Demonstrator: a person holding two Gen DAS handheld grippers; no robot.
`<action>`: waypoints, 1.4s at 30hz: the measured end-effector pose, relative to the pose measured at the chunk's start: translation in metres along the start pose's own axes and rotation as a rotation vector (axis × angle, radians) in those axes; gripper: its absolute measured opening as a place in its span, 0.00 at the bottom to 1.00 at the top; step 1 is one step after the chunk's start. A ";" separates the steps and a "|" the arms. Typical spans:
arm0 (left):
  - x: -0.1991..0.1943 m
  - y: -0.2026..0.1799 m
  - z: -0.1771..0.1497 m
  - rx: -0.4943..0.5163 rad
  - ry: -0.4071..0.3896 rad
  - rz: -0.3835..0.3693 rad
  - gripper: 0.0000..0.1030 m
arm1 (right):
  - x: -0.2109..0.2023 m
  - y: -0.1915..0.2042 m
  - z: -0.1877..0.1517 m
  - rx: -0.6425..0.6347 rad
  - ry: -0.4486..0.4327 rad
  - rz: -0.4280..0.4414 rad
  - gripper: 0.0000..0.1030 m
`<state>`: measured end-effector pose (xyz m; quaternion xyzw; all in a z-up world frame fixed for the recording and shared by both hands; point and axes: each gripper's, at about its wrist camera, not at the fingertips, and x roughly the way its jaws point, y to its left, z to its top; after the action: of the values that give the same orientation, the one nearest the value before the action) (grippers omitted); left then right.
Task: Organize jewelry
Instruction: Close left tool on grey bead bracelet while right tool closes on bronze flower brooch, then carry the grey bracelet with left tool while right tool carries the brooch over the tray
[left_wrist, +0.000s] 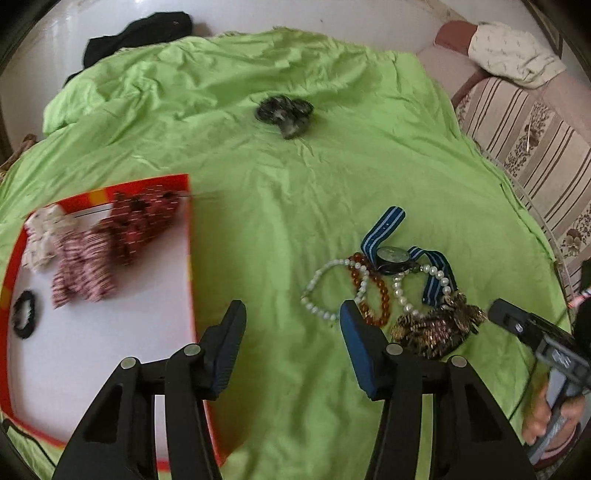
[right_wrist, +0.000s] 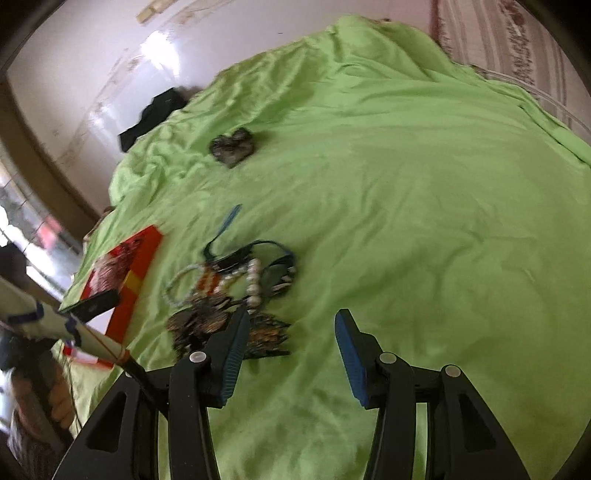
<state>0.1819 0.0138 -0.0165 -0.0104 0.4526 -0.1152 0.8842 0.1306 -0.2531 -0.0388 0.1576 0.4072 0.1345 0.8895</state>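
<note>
On the left, a red-rimmed tray (left_wrist: 99, 354) holds scrunchies (left_wrist: 96, 254); the jewelry pile (left_wrist: 391, 291) lies right of it on green cloth (left_wrist: 295, 184). The left gripper (left_wrist: 291, 314) and right gripper (right_wrist: 291, 325) are both spread, grasping nothing

No readable text, label, brand or number appears in either view. The watch (left_wrist: 392, 258) face is too blurred to read.

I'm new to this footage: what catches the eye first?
The bright green sheet fills both views. A jewelry heap of pearls, amber beads and a striped watch lies right of the open left tongs. A red-rimmed tray of scrunchies sits on the left.
</note>
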 end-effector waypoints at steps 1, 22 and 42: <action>0.007 -0.001 0.002 0.006 0.008 0.004 0.51 | -0.001 0.002 0.000 -0.008 -0.002 0.011 0.51; 0.074 -0.009 0.012 0.067 0.067 0.012 0.46 | 0.041 0.050 0.001 -0.193 0.040 0.069 0.70; -0.042 -0.005 0.005 -0.002 -0.144 -0.048 0.05 | -0.008 0.052 -0.005 -0.162 -0.103 0.063 0.53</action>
<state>0.1609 0.0176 0.0206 -0.0303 0.3877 -0.1350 0.9113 0.1157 -0.2075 -0.0161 0.1048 0.3434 0.1867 0.9145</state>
